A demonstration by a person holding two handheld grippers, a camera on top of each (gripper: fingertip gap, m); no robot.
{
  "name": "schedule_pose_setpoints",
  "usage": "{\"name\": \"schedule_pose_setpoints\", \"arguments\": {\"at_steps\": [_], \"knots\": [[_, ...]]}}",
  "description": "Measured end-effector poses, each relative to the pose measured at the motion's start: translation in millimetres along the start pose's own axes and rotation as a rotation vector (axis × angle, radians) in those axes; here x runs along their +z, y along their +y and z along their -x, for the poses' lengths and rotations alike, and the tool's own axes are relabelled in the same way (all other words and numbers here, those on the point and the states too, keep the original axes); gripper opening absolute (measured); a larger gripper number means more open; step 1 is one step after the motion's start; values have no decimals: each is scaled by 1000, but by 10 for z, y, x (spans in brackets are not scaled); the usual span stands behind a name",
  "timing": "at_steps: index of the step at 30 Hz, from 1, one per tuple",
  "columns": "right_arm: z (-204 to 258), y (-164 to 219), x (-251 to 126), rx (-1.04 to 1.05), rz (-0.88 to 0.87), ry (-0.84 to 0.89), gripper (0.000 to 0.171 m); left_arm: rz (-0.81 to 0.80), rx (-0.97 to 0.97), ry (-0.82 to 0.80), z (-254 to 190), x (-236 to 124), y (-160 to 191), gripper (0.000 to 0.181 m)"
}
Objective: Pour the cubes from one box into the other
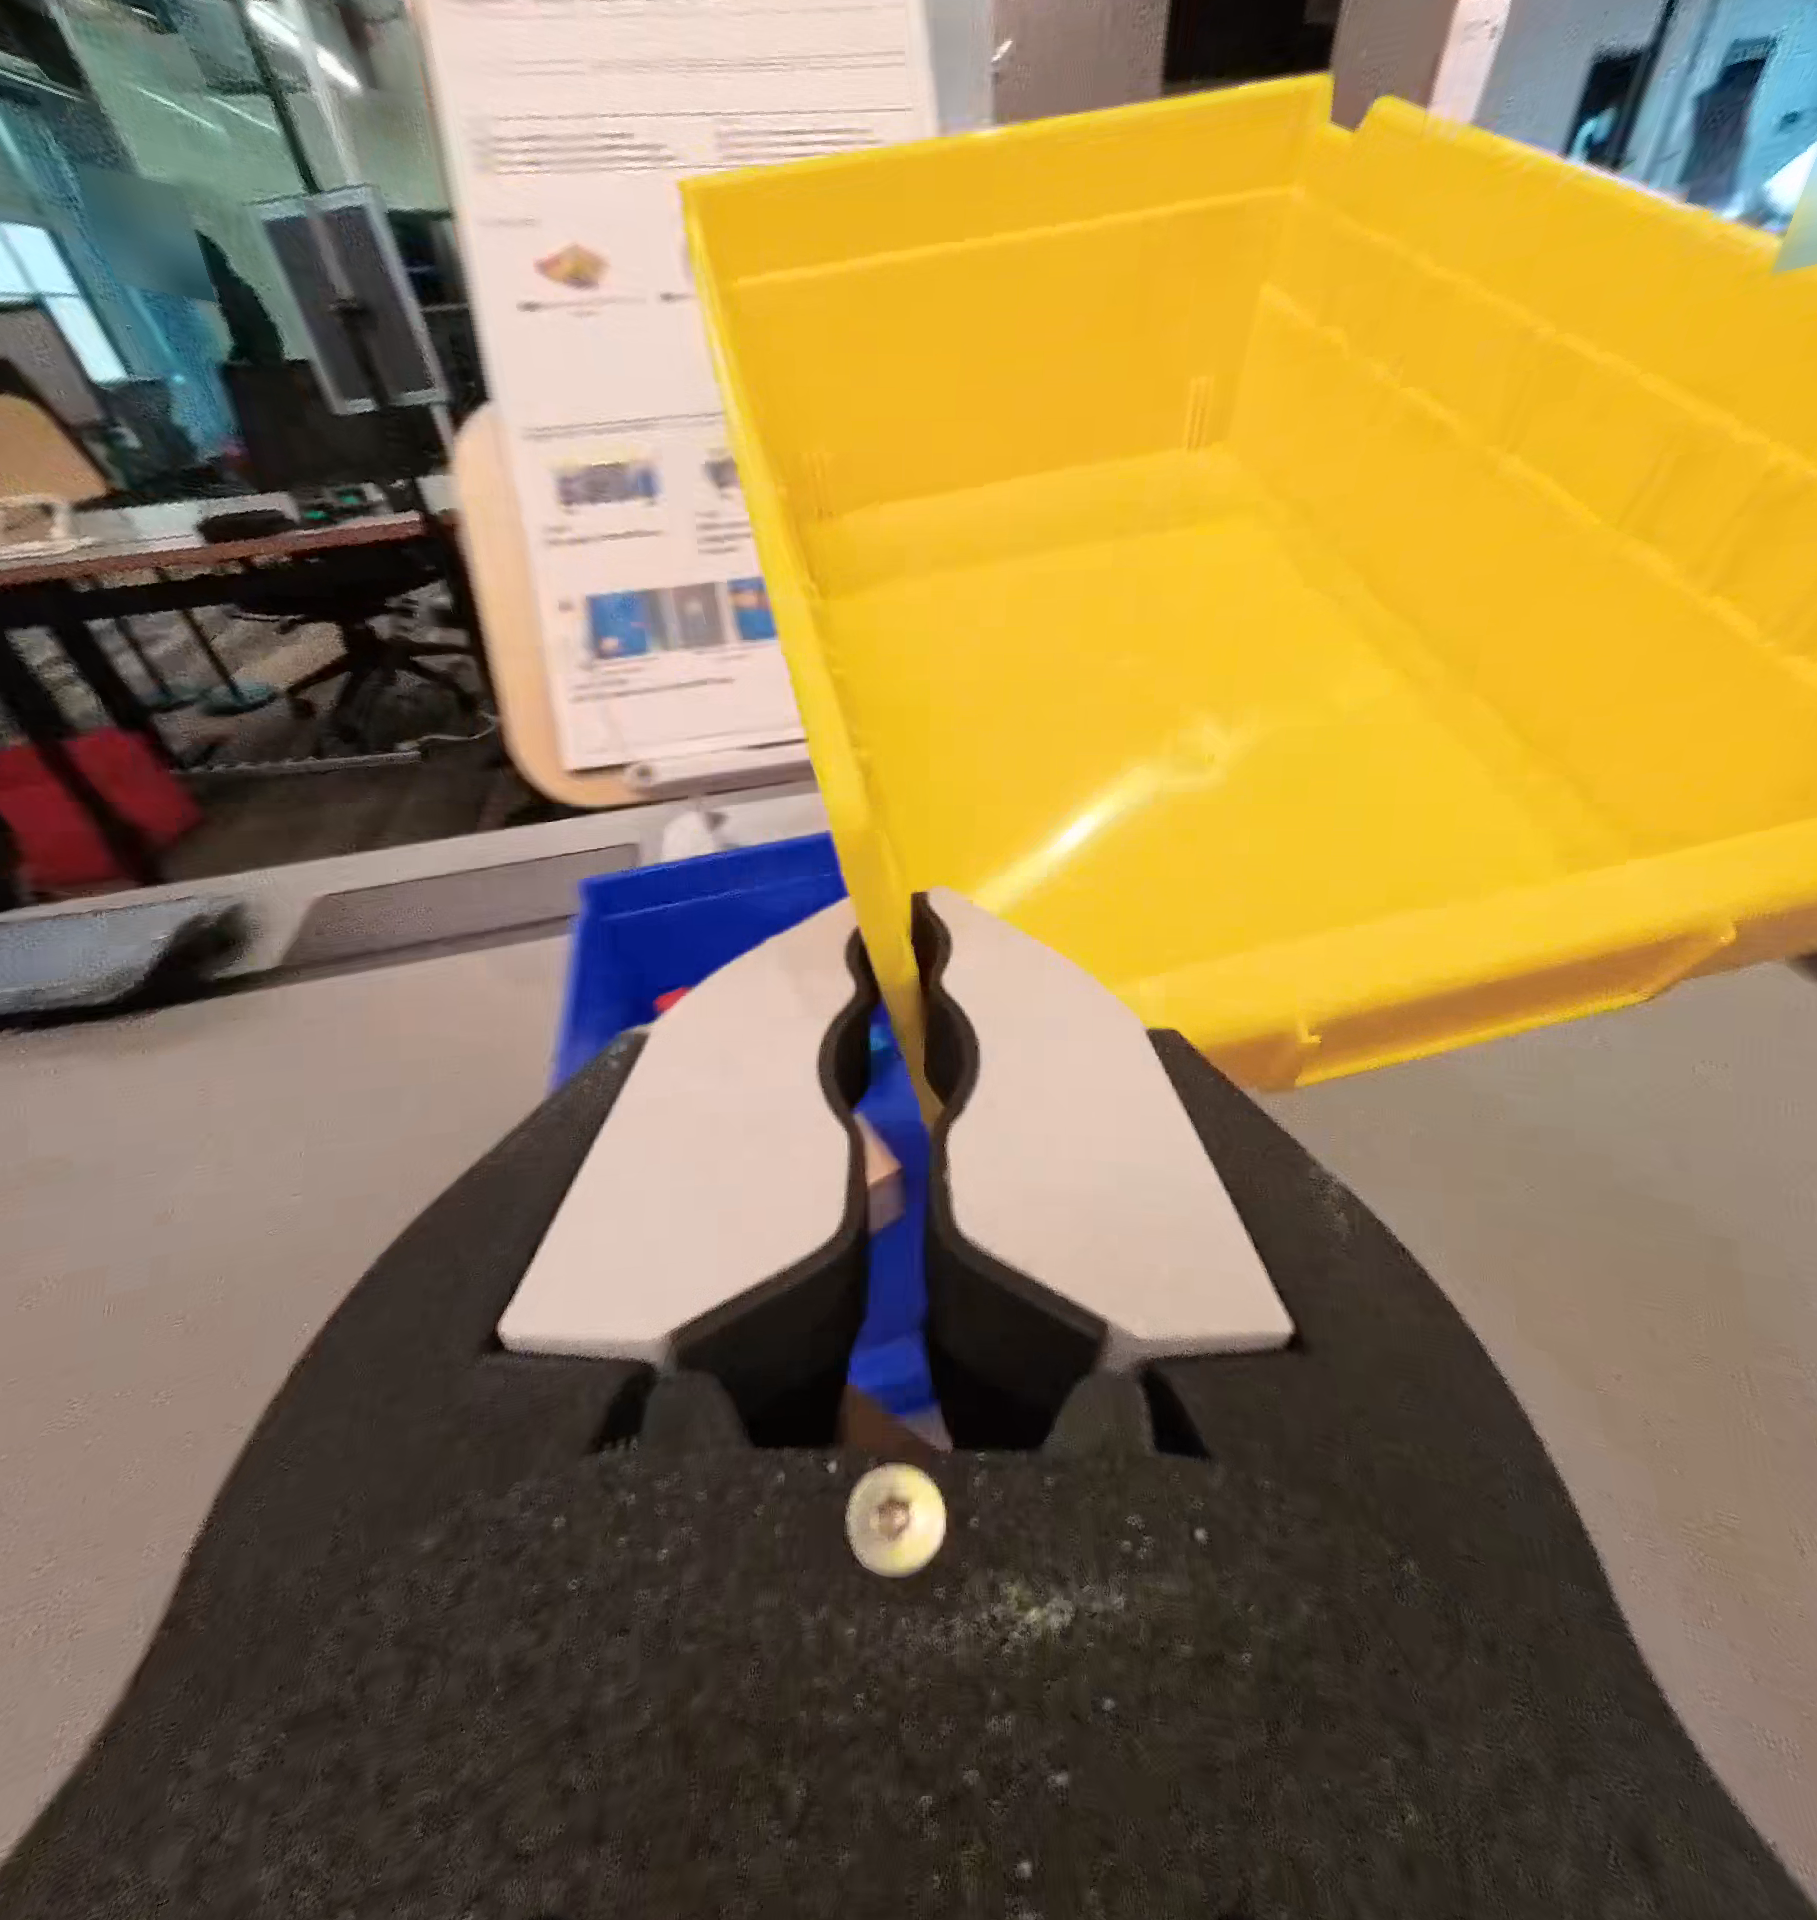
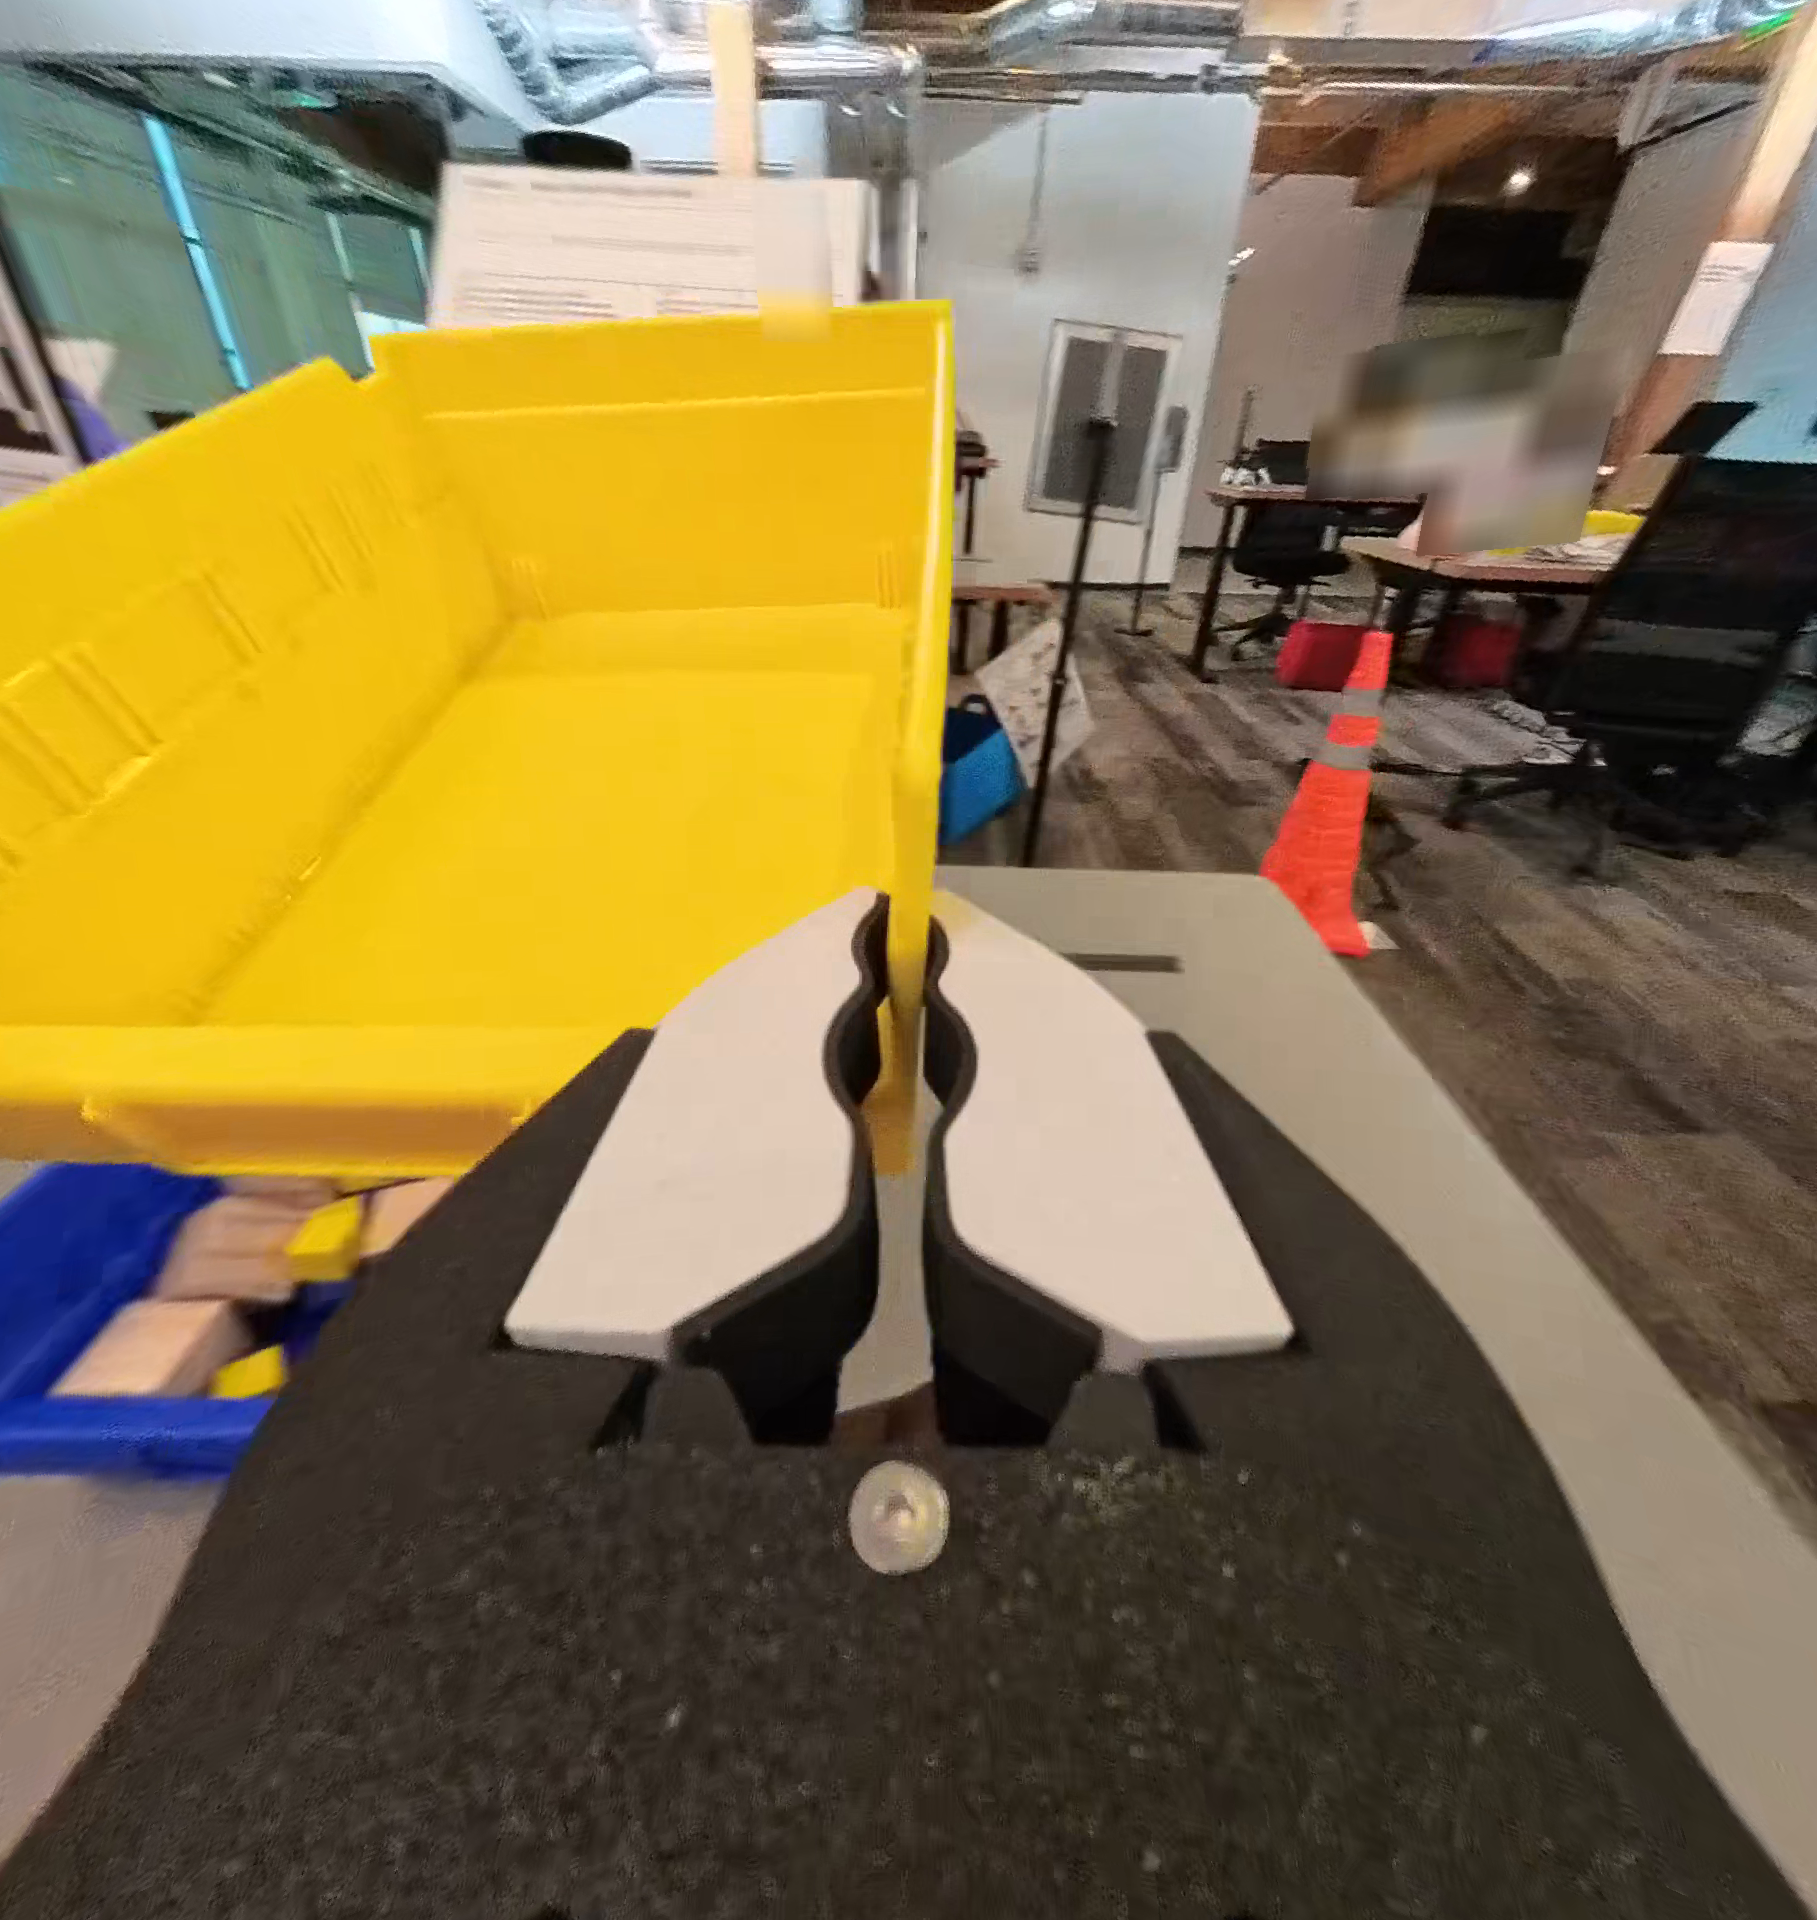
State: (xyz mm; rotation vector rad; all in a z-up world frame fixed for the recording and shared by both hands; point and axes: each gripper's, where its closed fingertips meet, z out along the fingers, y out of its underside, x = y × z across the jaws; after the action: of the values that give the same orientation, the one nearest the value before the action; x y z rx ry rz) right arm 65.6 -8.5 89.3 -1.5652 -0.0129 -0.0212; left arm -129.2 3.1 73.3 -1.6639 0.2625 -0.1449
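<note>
A yellow box (image 1: 1247,644) is held in the air, tilted, and its inside shows no cubes. My left gripper (image 1: 891,935) is shut on its left side wall. My right gripper (image 2: 906,935) is shut on its right side wall; the box also shows in the right wrist view (image 2: 488,790). A blue box (image 1: 675,935) stands on the table below the yellow one. In the right wrist view the blue box (image 2: 42,1288) holds several wooden cubes (image 2: 156,1340) and some yellow cubes (image 2: 322,1247). A red piece shows in it in the left wrist view.
The grey table (image 1: 208,1195) carries the blue box; its right edge (image 2: 1455,1195) drops to a wood floor. A poster board (image 1: 634,416) stands behind the table. An orange cone (image 2: 1335,790), desks and office chairs stand farther off.
</note>
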Motion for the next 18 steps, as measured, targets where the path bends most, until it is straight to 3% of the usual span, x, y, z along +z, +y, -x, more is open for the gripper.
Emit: {"name": "schedule_pose_setpoints", "arguments": {"at_steps": [4,8,13,18], "knots": [[-1309,206,203,-41,93,152,2,38,-21,91,-1199,738,42,4],[-2052,845,315,-12,198,112,2,123,-19,126,-1984,1066,587,5],[-2290,1854,460,220,344,-70,3,167,-40,103,-2296,1147,1199,8],[-2280,2164,550,60,436,-30,2,288,-19,114,-2296,1194,1701,9]]}}
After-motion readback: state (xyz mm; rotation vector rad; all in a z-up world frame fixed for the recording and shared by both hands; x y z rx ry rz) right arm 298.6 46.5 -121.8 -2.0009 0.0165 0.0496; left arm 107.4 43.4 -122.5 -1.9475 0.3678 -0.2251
